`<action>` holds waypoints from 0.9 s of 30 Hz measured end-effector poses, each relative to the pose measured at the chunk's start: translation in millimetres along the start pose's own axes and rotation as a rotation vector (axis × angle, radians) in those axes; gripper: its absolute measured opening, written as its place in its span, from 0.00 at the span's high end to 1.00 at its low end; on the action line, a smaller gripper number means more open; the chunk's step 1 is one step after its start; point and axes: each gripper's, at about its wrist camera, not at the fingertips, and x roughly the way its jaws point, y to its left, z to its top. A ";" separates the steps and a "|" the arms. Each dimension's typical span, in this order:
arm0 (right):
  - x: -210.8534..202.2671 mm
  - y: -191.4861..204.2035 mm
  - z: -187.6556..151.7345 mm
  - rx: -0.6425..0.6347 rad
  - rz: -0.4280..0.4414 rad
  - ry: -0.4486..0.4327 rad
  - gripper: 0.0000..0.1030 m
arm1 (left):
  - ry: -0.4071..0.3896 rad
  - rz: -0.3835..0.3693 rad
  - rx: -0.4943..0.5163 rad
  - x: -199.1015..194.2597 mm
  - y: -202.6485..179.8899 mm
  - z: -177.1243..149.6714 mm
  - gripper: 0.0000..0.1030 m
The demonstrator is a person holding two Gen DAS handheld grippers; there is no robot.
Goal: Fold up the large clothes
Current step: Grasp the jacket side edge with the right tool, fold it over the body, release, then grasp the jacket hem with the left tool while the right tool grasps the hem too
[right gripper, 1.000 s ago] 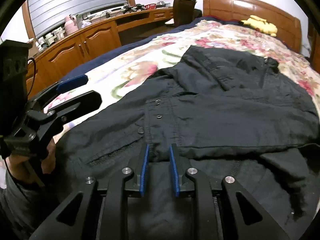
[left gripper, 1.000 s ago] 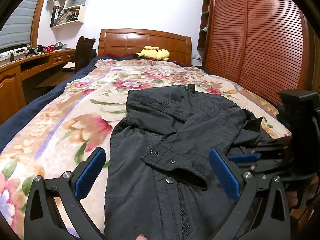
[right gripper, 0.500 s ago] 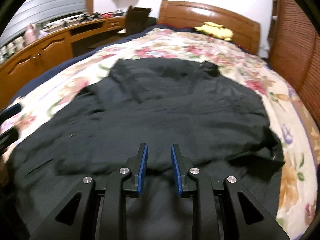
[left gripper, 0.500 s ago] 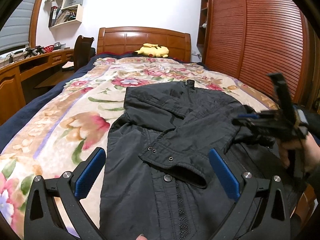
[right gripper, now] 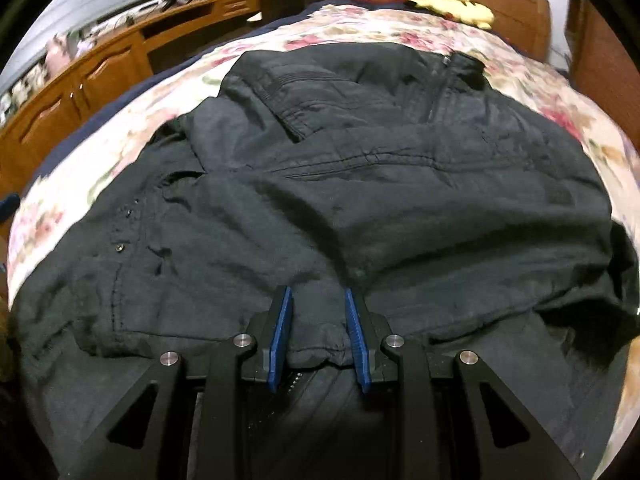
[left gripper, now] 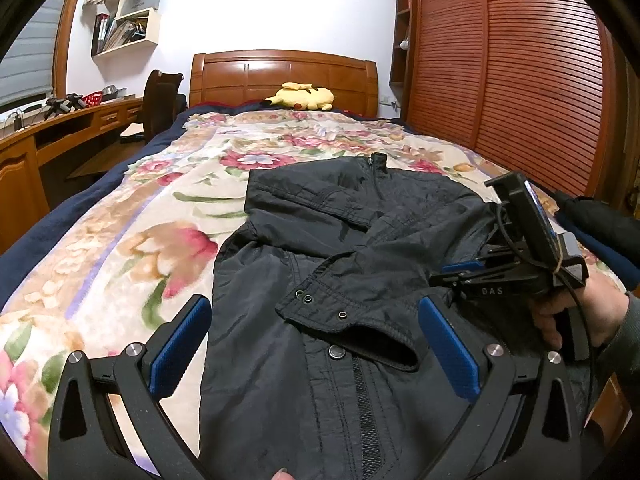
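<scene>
Black padded zip-front jacket (left gripper: pixel 340 300) spread flat on floral quilted bedspread (left gripper: pixel 132 240), collar toward headboard, one sleeve folded across chest. Left gripper (left gripper: pixel 316 344) wide open, empty, hovering over snap-studded sleeve cuff (left gripper: pixel 352 320). Right gripper (right gripper: pixel 318 330) partly open, straddling bunched fabric edge, pads not visibly clamped. Risks: slippery shell escaping a shallow pinch; several layers caught together, dragging folded sleeve askew.

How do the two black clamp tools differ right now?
The left gripper stands wide open with nothing between its pads; the right gripper is much narrower, with a fold of the black jacket between its blue pads. The left hangs over the jacket's near end; the right sits at a folded-over sleeve. Both are black with blue pads.
</scene>
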 end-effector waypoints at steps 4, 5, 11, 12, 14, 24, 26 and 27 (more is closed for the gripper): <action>-12.2 12.8 -11.8 -0.039 -0.037 -0.047 0.72 | -0.001 0.003 0.011 -2.4 -1.2 -0.3 0.00; -17.0 14.7 -15.4 -0.040 -0.041 -0.065 0.72 | 0.000 0.004 0.011 -2.3 -0.8 -0.2 0.00; -63.7 26.4 -48.8 -0.072 -0.063 -0.132 0.72 | 0.008 0.014 0.018 -3.9 -3.1 -5.2 0.00; -70.6 25.0 -55.8 -0.073 -0.072 -0.134 0.72 | 0.010 0.017 0.022 -4.6 -3.3 -6.5 0.00; -82.7 21.7 -70.0 -0.066 -0.077 -0.143 0.72 | 0.014 0.023 0.028 -6.3 -3.8 -9.2 0.00; -115.8 -8.6 -129.2 0.037 -0.186 -0.181 0.37 | 0.028 0.021 0.026 -20.9 5.4 -25.7 0.00; -115.3 -18.3 -137.0 0.081 -0.227 -0.186 0.32 | 0.040 0.025 0.022 -23.2 7.8 -31.1 0.00; -117.3 -22.8 -140.4 0.098 -0.235 -0.183 0.32 | 0.045 0.028 0.019 -24.3 9.1 -33.7 0.00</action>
